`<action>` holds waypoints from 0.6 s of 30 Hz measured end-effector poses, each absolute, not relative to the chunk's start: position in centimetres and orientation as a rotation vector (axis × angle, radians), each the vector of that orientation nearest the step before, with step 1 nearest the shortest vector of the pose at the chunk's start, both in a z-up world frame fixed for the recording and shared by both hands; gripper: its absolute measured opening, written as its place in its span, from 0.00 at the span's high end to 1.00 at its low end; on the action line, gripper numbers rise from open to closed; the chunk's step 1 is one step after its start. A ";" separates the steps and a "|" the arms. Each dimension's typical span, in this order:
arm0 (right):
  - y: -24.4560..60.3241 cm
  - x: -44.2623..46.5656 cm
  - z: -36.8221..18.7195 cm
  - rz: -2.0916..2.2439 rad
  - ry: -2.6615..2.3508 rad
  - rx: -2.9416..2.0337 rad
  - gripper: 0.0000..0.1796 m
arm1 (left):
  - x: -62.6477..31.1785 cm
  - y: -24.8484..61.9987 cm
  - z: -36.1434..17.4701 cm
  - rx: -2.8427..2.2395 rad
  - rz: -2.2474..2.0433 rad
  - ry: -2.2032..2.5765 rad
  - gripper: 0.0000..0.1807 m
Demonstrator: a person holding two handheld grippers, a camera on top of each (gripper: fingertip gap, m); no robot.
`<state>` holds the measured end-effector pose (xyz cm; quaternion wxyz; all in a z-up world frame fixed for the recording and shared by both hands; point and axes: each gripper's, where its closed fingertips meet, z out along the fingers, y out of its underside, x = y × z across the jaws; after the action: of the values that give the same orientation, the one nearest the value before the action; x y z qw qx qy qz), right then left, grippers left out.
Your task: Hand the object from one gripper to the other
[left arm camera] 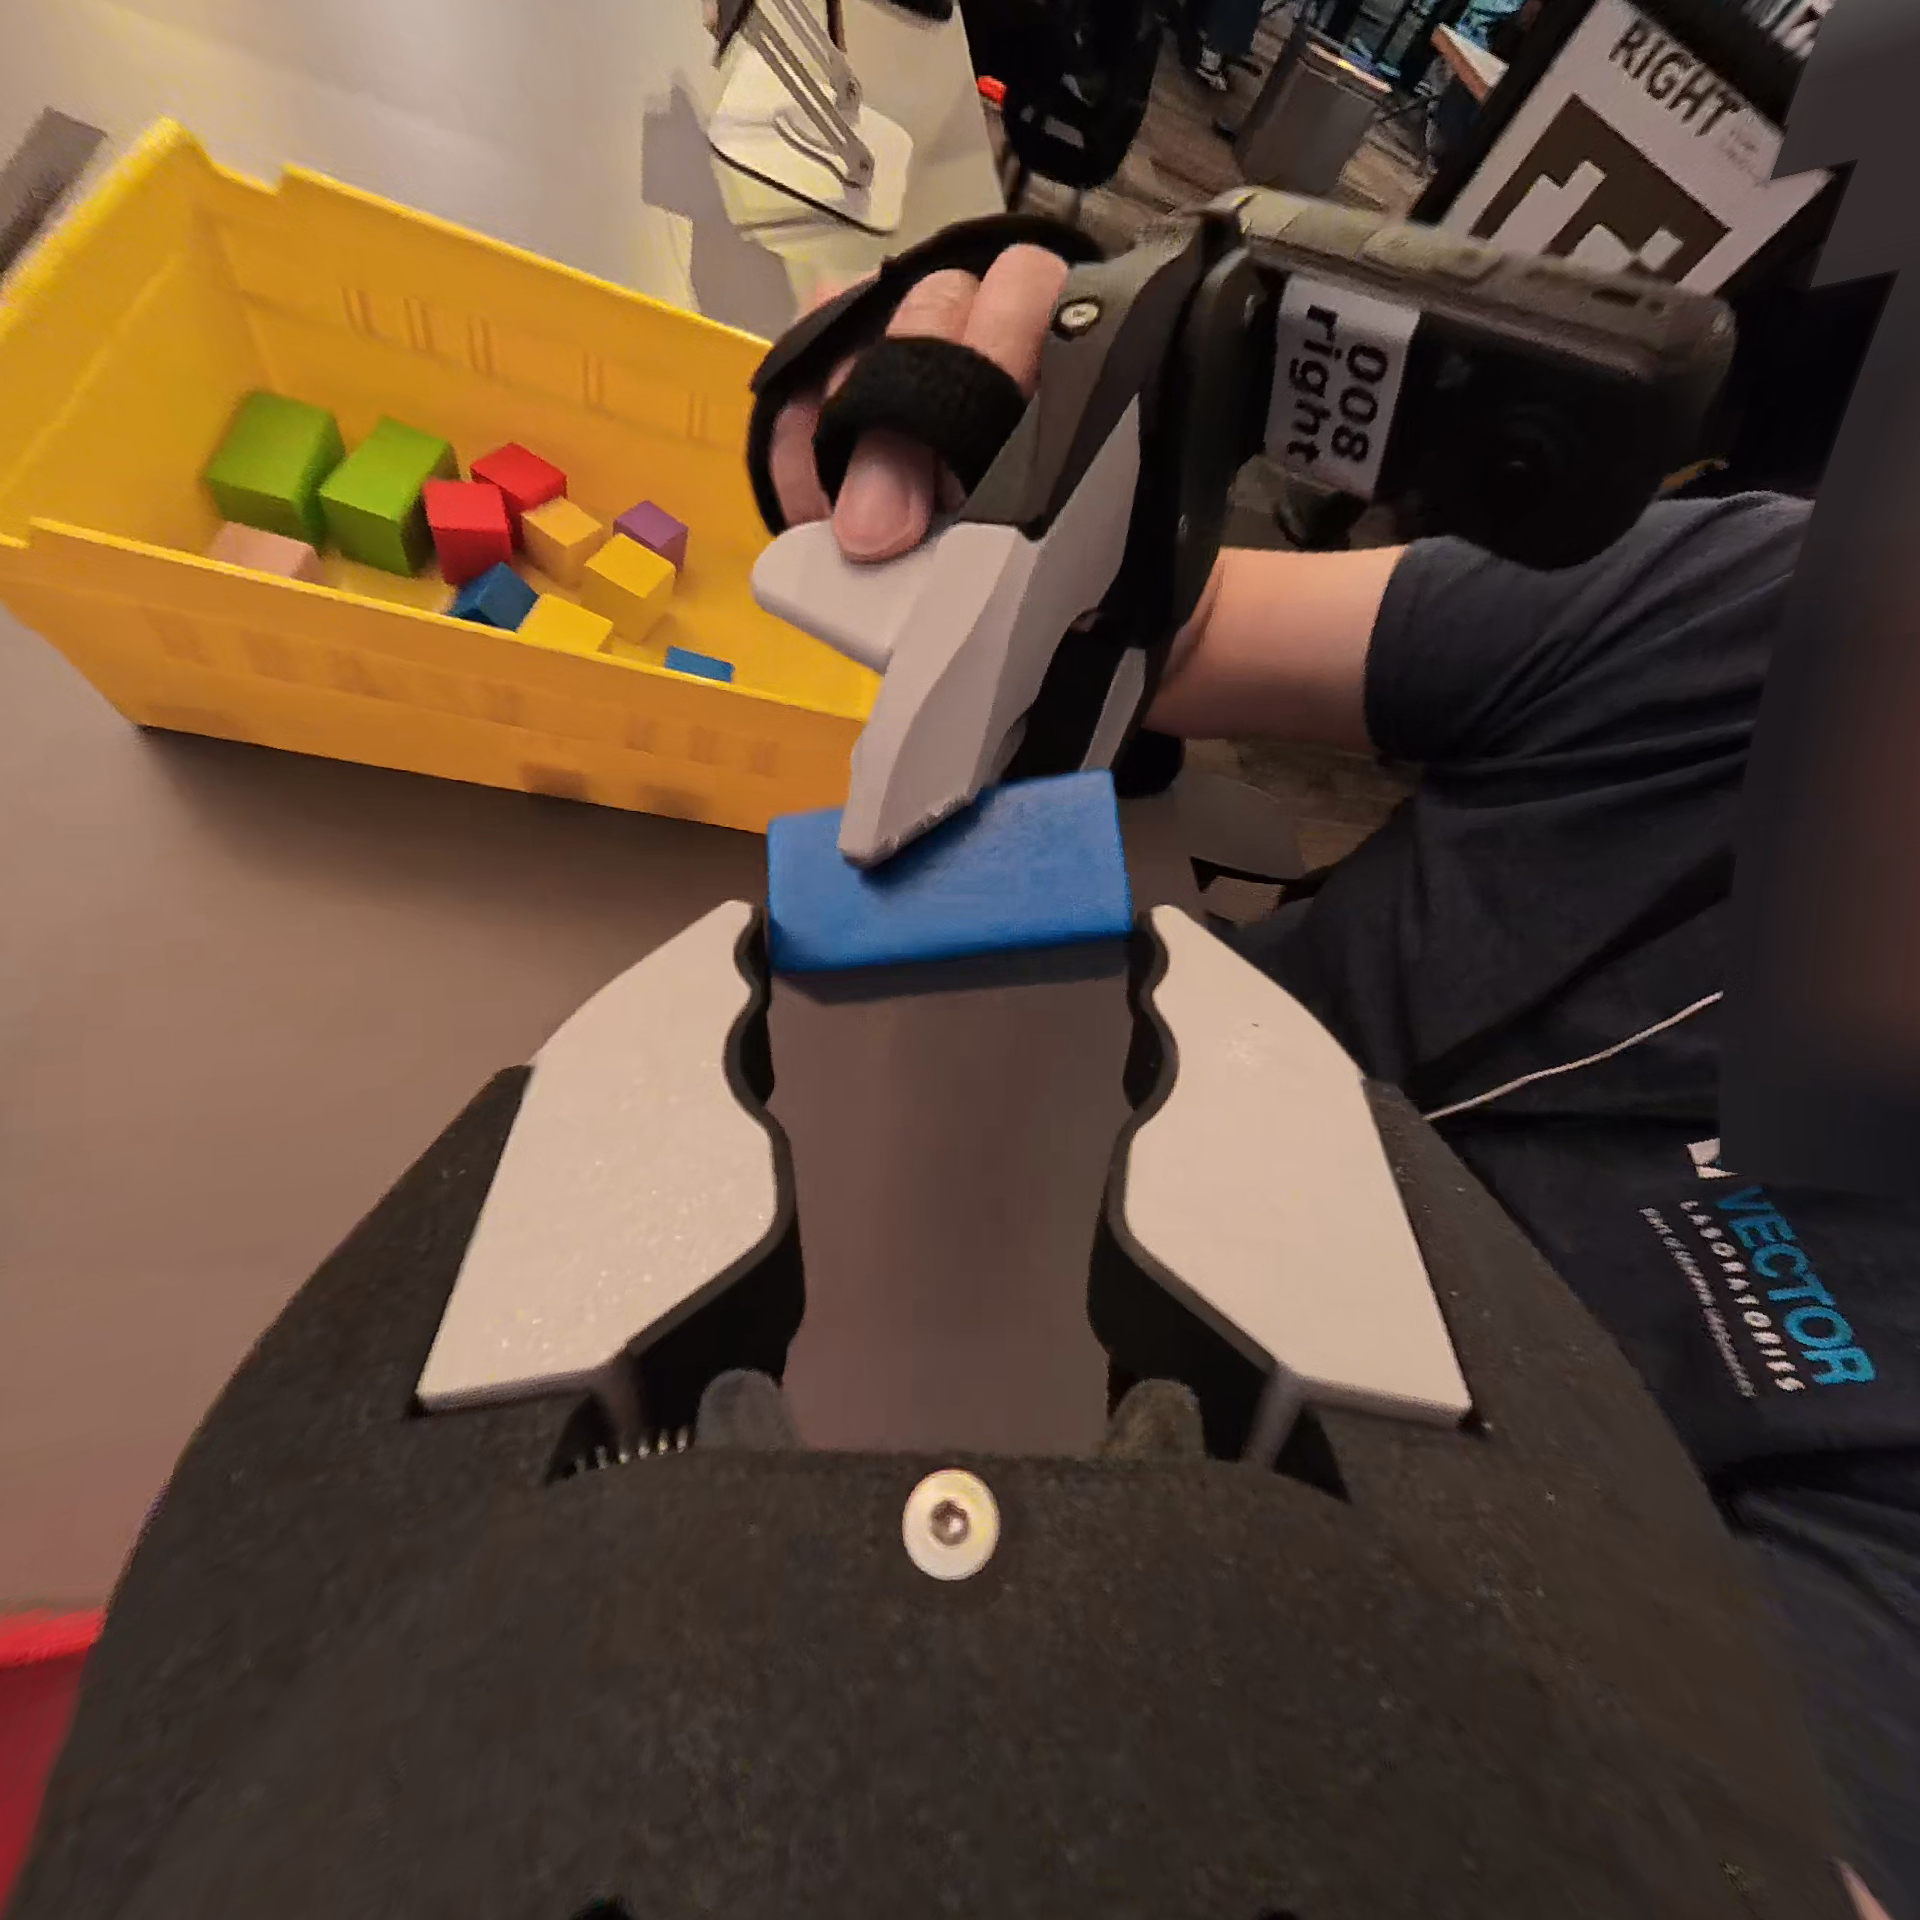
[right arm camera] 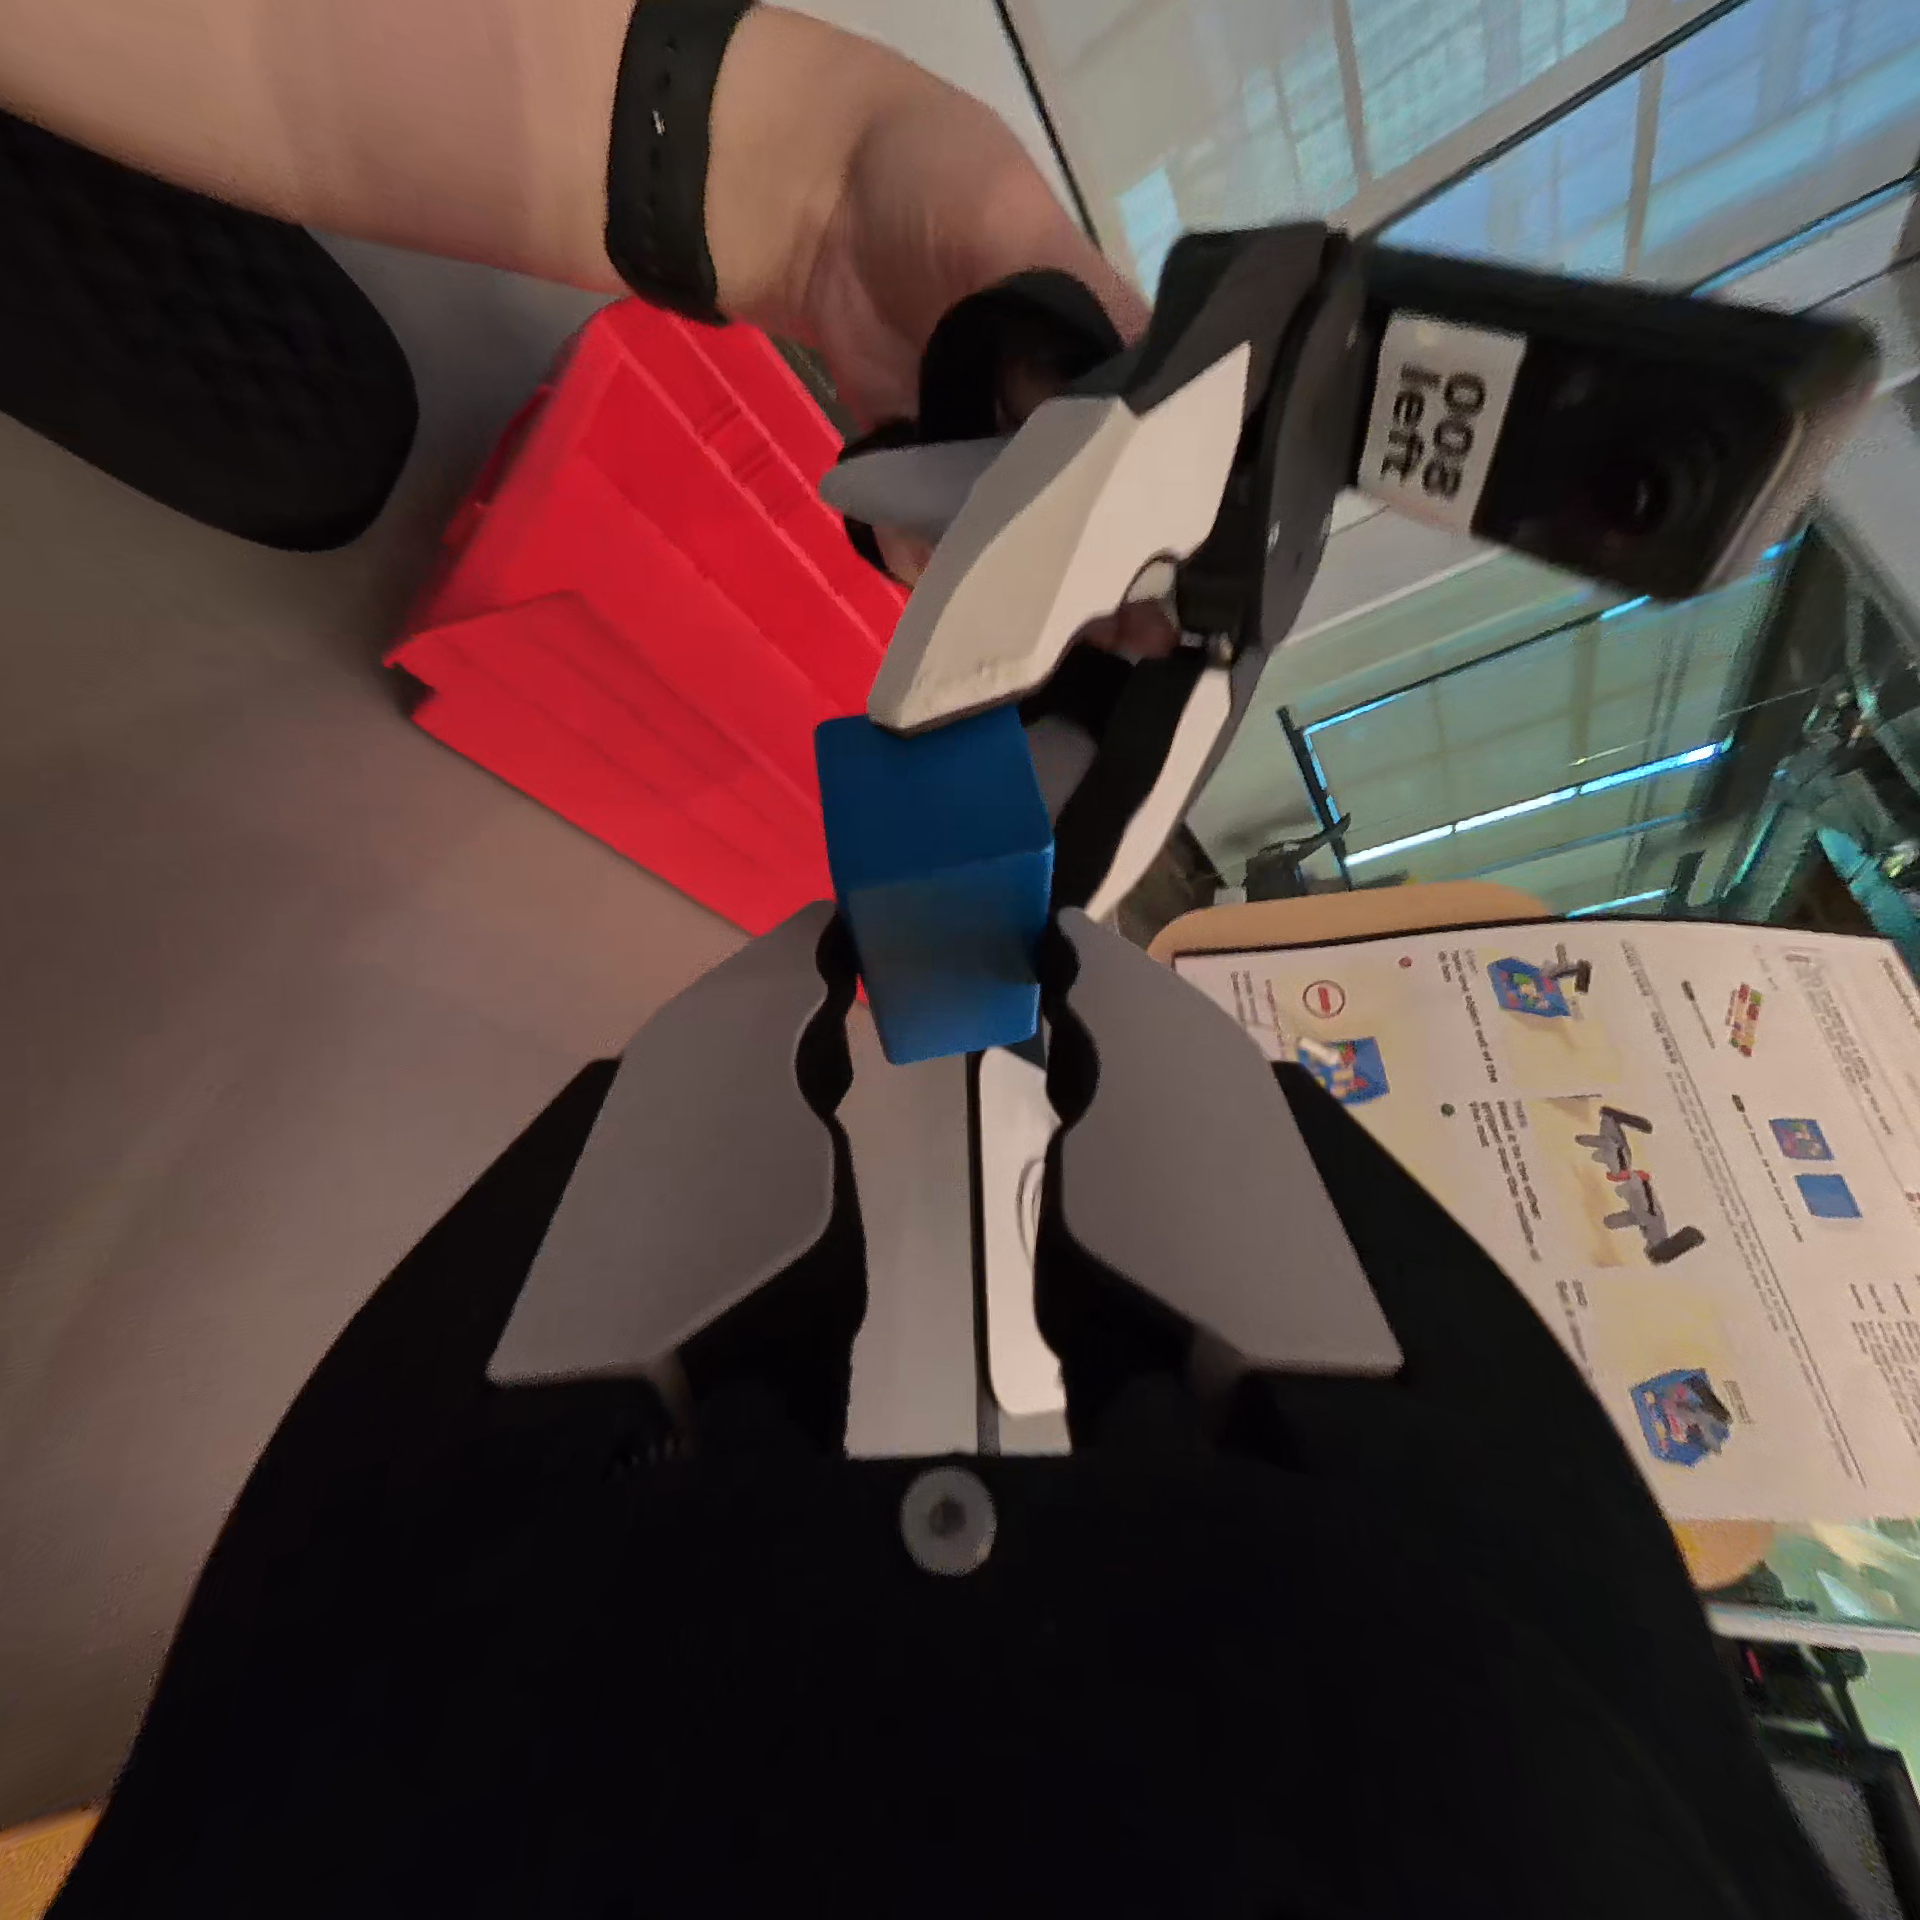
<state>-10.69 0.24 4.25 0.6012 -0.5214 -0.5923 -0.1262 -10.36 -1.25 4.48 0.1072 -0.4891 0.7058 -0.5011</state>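
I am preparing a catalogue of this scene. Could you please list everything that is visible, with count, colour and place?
Blue block: one, blue, held in the air between both grippers.
Yellow bin: one, yellow, on the grey table, beyond the left gripper.
Small blocks in the yellow bin: about a dozen; green, red, yellow, blue, purple, pink.
Red bin: one, red, on the table behind the block.
Instruction sheet: one, white with pictures, at the right of the right wrist view.
Left gripper: black and grey, jaws on the block's ends.
Right gripper: black and grey, jaws on the block's sides.
Person's hands: two, one on each gripper.
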 end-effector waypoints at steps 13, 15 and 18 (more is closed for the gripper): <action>-7.5 12.2 -7.4 -0.116 -1.221 -2.565 0.80 | -16.3 2.6 16.2 -0.908 -1.838 1.448 0.83; -8.9 12.8 -9.8 -0.013 -1.221 -2.718 0.80 | -16.9 3.7 16.7 -0.889 -1.796 1.370 0.87; -9.8 14.3 -12.7 -0.005 -1.218 -2.908 0.80 | -17.6 4.1 16.2 -0.933 -1.745 1.407 0.87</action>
<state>14.26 -9.83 -12.73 -0.0057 -0.9223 -0.3864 -0.0015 -17.58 4.06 16.24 0.3490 -0.3602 0.5430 -0.6735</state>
